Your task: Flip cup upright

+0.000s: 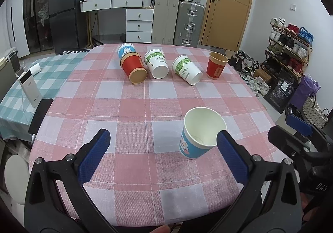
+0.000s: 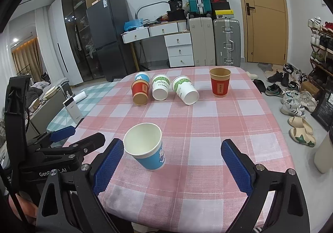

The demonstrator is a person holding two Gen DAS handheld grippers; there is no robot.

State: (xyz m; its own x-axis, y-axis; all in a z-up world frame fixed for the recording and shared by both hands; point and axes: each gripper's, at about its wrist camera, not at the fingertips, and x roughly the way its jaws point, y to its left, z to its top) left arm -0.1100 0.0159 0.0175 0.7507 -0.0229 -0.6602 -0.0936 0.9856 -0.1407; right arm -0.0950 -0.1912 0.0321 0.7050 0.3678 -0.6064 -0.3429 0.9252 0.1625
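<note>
A blue paper cup (image 1: 196,139) stands upright near the table's front; it also shows in the right wrist view (image 2: 148,149). My left gripper (image 1: 163,145) is open, the cup just inside its right finger. My right gripper (image 2: 172,158) is open, the cup just inside its left finger. At the far side, a red cup (image 1: 134,68), two white-green cups (image 1: 157,63) (image 1: 187,69) and a blue cup (image 1: 126,50) lie on their sides. Another red cup (image 1: 216,65) stands upright at the far right.
The table has a pink checked cloth (image 1: 145,104). A white power bank (image 1: 29,89) stands on a teal-clothed table to the left. Shoes and a rack (image 1: 289,50) are right of the table. Drawers and suitcases (image 1: 177,20) stand behind.
</note>
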